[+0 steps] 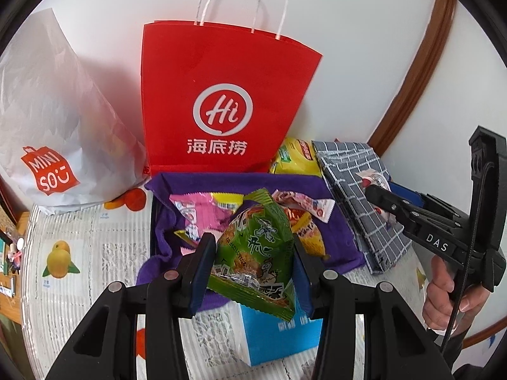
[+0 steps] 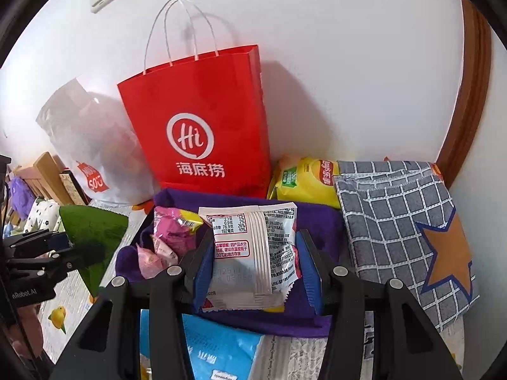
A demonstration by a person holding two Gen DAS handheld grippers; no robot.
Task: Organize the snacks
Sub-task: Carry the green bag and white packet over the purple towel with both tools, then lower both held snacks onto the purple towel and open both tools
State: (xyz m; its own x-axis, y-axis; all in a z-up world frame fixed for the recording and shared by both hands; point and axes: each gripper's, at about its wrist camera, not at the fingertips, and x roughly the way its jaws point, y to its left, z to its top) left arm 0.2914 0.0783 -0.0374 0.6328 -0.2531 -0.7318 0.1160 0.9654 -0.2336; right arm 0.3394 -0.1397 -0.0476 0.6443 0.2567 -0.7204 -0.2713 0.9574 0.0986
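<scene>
Green packet point(image 1: 253, 253) is clamped upright in our left tongs point(image 1: 252, 262); the white packet point(image 2: 253, 250) stands likewise in our right tongs point(image 2: 253, 262), both jaw pairs closed narrow on their loads. Both hang over the purple cloth point(image 1: 336, 237) at the counter's back edge, long axes vertical. The red bag point(image 1: 221, 95) stands straight ahead against the wall, mouth above both packets; the left tongs appear nearer. Only the right view shows the white packet's print; neither shows inside the bag.
</scene>
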